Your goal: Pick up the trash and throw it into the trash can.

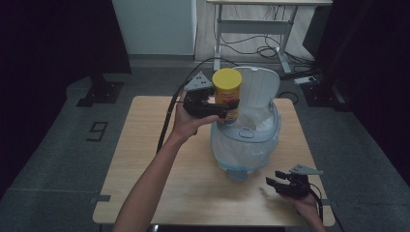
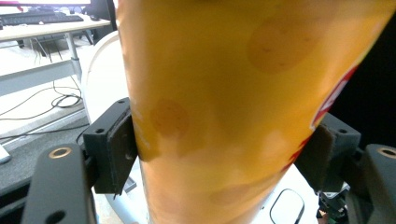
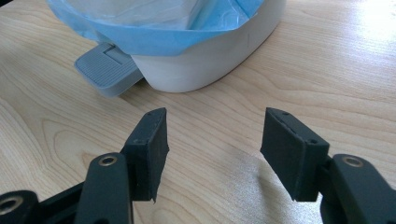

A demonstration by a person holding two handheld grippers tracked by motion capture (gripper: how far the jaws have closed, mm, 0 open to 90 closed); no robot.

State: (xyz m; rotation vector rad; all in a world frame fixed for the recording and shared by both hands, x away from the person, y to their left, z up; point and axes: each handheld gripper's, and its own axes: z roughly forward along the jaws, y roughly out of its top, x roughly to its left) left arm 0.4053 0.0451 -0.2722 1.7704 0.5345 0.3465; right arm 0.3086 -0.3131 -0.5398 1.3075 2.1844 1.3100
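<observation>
So from the high view, my left gripper point(image 1: 231, 107) is clamped on the can point(image 1: 227, 94), a tall yellow chip tube, holding it upright right over the open bin point(image 1: 246, 140) on the table point(image 1: 145, 145). My right gripper point(image 1: 276, 181) sits low near the table's front edge, jaws apart, nothing in them.

Left gripper view: both pads point(image 2: 122, 144) press the can's point(image 2: 243, 102) sides around mid-height. I'd guess it's light, stiff cardboard with a slick printed skin, so a mid-body squeeze is the spot; too hard and it might dent.

Right gripper view: my fingers point(image 3: 152, 140) stand wide apart over bare wood, with the bin's pedal point(image 3: 106, 70) and blue liner point(image 3: 154, 28) just ahead.
</observation>
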